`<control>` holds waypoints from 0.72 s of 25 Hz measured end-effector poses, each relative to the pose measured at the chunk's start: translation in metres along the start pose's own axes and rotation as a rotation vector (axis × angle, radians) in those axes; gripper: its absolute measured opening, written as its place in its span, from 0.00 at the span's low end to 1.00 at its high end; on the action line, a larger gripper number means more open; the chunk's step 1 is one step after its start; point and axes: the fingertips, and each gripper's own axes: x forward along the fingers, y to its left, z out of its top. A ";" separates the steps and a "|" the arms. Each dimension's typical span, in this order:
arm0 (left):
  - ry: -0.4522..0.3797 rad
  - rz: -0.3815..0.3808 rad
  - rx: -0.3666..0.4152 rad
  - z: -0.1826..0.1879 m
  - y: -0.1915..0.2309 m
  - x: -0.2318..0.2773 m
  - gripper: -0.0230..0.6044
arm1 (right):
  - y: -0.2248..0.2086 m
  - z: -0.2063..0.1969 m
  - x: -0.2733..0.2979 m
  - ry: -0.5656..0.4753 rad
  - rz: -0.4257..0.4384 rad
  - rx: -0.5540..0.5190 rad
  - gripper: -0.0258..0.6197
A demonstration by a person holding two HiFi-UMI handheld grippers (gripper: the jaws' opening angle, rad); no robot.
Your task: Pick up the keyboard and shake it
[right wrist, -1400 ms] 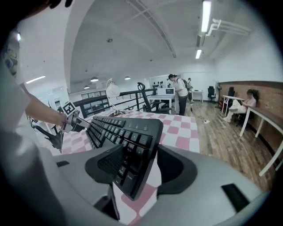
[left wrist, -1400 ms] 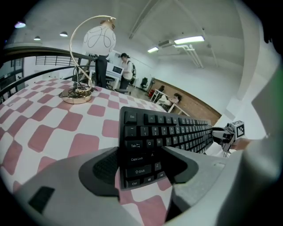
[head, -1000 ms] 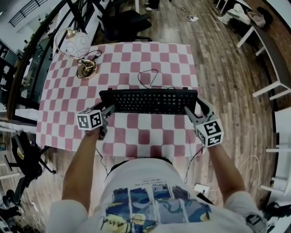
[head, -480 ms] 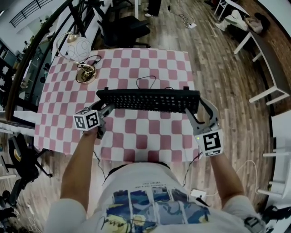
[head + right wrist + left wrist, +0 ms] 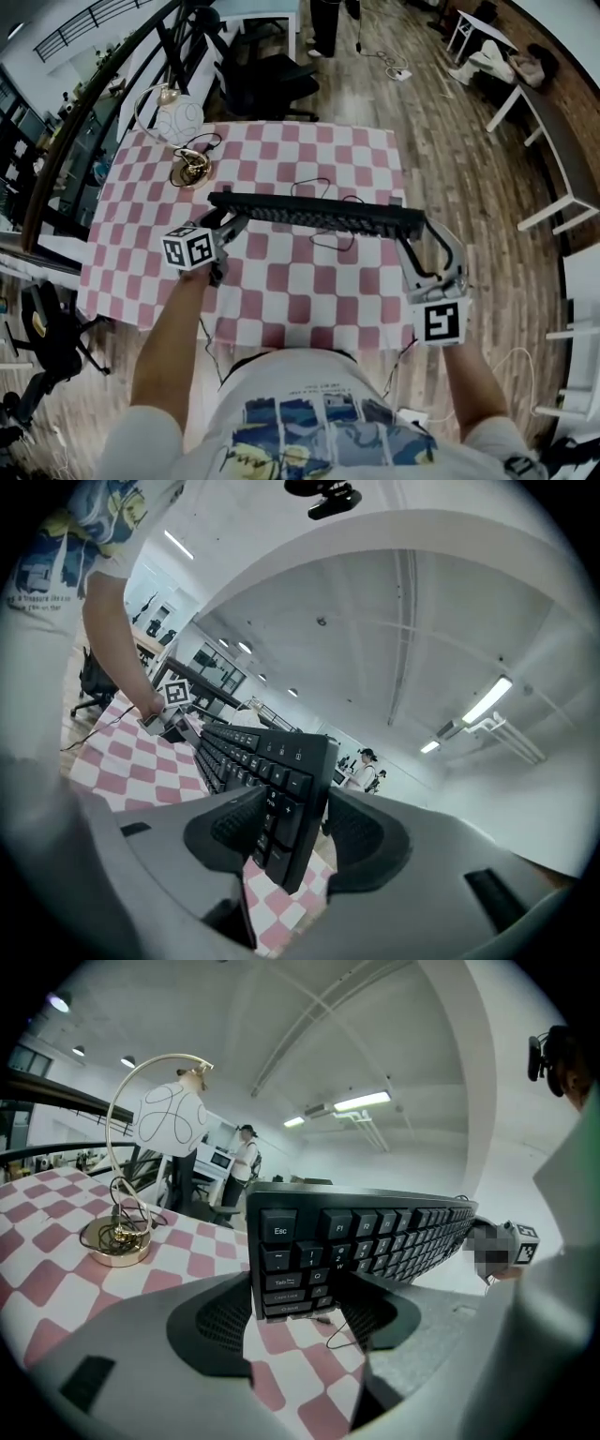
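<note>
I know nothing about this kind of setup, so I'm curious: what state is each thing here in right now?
Keyboard: lifted clear, tipped on edge.
Left gripper: shut on the keyboard's left end.
Right gripper: jaws just closed further, shut on its right end.
Table lamp: upright on the checkered tablecloth, seemingly unlit.

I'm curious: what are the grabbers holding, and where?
The long black plastic keyboard: left gripper grips its Esc-key end, right gripper, jaws just closing tighter, grips its opposite short end.

Wood floor (image 5: 450, 141), black office chair (image 5: 267, 77)
</note>
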 end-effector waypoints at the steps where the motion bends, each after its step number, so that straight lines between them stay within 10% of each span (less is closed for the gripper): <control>1: -0.007 -0.004 0.003 0.004 -0.001 -0.001 0.49 | 0.000 0.004 -0.002 -0.008 -0.005 -0.002 0.35; 18: -0.089 -0.042 0.019 0.042 -0.015 0.001 0.48 | -0.001 0.079 -0.033 -0.242 -0.110 -0.229 0.35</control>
